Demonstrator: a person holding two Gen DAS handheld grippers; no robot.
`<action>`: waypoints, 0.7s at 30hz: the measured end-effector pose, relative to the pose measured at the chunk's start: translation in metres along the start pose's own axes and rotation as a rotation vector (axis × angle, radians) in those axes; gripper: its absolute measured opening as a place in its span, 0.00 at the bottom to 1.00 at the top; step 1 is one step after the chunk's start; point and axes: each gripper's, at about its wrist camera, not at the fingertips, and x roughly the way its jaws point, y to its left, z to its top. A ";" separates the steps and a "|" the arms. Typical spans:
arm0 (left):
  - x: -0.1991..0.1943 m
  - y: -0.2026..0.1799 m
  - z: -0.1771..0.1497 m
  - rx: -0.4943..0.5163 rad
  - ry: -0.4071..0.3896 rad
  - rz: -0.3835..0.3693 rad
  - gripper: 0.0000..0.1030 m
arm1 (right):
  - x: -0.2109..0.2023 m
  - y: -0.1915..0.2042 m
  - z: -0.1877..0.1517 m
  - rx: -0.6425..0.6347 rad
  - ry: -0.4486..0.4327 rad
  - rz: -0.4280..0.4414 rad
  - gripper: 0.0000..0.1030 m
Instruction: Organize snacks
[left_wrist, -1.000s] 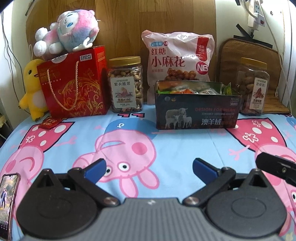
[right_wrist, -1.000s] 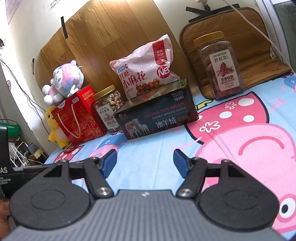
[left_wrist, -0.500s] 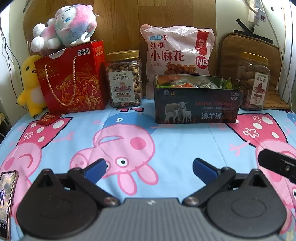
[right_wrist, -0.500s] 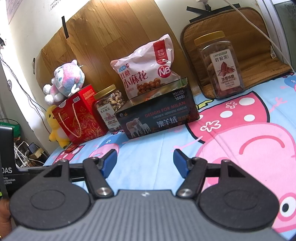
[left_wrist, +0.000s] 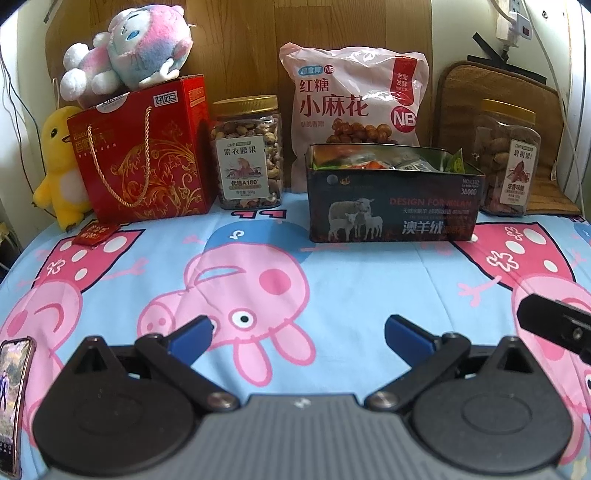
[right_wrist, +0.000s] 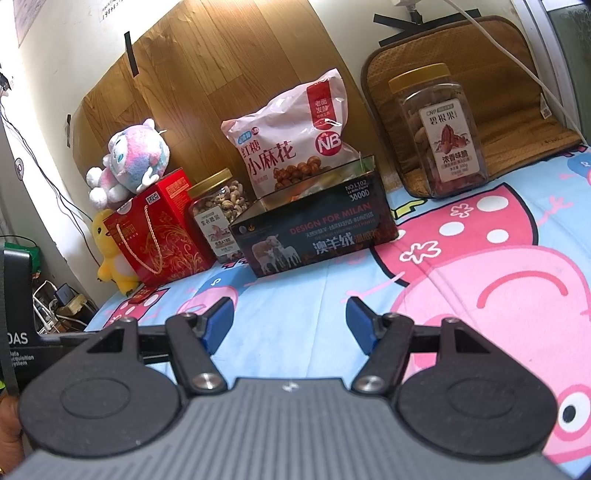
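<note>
A dark tin box (left_wrist: 393, 201) (right_wrist: 314, 236) full of small snack packets stands open at the back of the cartoon-pig bedsheet. Behind it leans a pink snack bag (left_wrist: 354, 99) (right_wrist: 291, 147). A cashew jar (left_wrist: 247, 151) (right_wrist: 218, 218) stands to its left, a pecan jar (left_wrist: 508, 158) (right_wrist: 441, 129) to its right, and a red gift bag (left_wrist: 142, 151) (right_wrist: 159, 229) further left. My left gripper (left_wrist: 297, 334) and my right gripper (right_wrist: 291, 319) both hover open over the sheet, well short of the snacks, nothing between their fingers.
Two plush toys sit by the red bag, a pink one (left_wrist: 129, 44) on top and a yellow duck (left_wrist: 59, 162) beside it. A small red envelope (left_wrist: 94, 232) lies on the sheet. A phone (left_wrist: 13, 398) lies at the left edge. A brown mat (right_wrist: 480, 88) leans behind the pecan jar.
The left wrist view tilted slightly, so the snacks sit a little higher in frame at half a second ago. The right gripper stayed still. Both pairs of jaws kept the same spread.
</note>
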 end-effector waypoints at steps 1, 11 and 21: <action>0.000 0.000 0.000 -0.002 0.002 -0.002 1.00 | 0.000 0.000 0.000 0.000 0.000 0.000 0.67; -0.001 -0.002 0.000 0.011 -0.001 0.002 1.00 | 0.000 0.000 0.000 0.001 0.001 -0.001 0.67; 0.000 -0.003 0.000 0.019 -0.003 0.013 1.00 | 0.000 -0.001 0.000 0.001 0.002 0.000 0.67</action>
